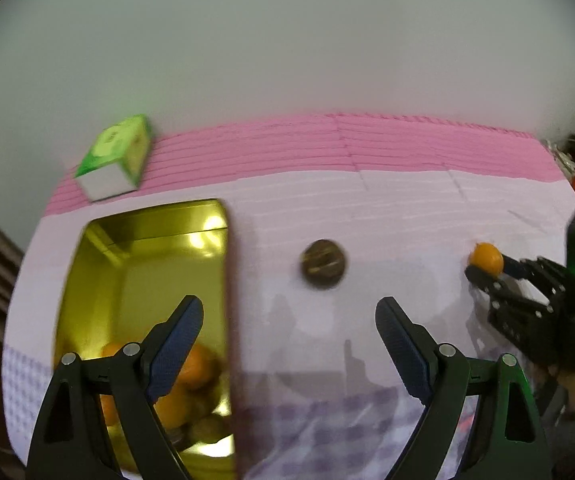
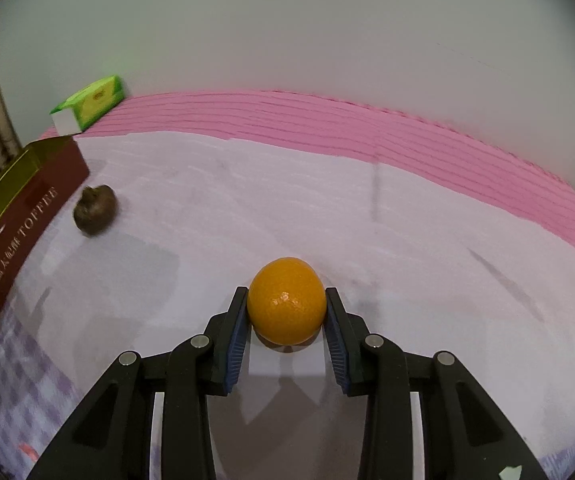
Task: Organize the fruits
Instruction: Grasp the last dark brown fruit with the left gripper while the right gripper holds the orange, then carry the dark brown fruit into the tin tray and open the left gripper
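— Orange (image 2: 286,300) sits low centre in the right wrist view, on the cloth (image 2: 367,220), right between the right tongs' (image 2: 286,309) pads; they look pressed to its sides, gripping it.

— And the tin (image 2: 27,208)?

— Far left of that frame, so the carry goes leftward. The left tongs (image 1: 289,312) gape wide, holding nothing, their left finger over the tin, oranges already inside.

— Brown fruit (image 1: 323,264)?

— Loose, dead ahead of the left tongs; that hand's nearer.
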### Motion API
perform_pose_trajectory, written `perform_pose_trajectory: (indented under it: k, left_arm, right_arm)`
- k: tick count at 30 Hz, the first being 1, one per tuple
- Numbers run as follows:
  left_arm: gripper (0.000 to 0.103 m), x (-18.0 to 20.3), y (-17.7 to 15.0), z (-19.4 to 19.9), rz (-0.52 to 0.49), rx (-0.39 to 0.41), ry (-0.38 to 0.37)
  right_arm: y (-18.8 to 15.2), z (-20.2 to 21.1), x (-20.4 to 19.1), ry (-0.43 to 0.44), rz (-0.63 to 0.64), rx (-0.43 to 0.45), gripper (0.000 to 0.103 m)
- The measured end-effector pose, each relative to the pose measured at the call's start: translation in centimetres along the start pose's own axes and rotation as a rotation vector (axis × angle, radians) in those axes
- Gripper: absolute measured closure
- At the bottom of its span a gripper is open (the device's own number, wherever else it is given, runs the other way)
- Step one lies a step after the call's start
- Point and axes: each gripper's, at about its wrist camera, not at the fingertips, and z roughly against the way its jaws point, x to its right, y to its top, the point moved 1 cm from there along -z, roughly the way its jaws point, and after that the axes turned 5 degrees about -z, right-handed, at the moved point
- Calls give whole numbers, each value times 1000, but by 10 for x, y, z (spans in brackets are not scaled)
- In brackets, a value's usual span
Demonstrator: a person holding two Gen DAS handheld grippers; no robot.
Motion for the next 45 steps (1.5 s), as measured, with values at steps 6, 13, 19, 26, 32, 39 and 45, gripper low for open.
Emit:
perform_pose_trajectory:
  k: [6, 13, 19, 26, 32, 39, 45]
  left_arm:
    - [15, 10, 13, -35, 30, -61, -22]
    - [17, 15, 21, -64, 38, -99, -18]
    - [29, 16, 27, -86, 30, -126, -7]
    - [38, 15, 27, -101, 37, -148, 9]
    - [47, 17, 28, -103, 17, -158, 6]
    - [55, 20, 27, -105, 17, -167, -15]
    - [60, 21, 27, -106, 22, -170, -22]
  right_arm:
    - [-10, 8, 15, 4, -44, 0, 70]
    - [-11, 8, 18, 21, -47, 0, 69]
    - [-13, 10, 23, 34, -58, 1, 69]
    - [-13, 11, 25, 40, -62, 1, 69]
    - [-13, 11, 25, 39, -62, 2, 69]
    - [-13, 11, 25, 39, -62, 2, 68]
    - [-13, 11, 25, 36, -61, 1, 68]
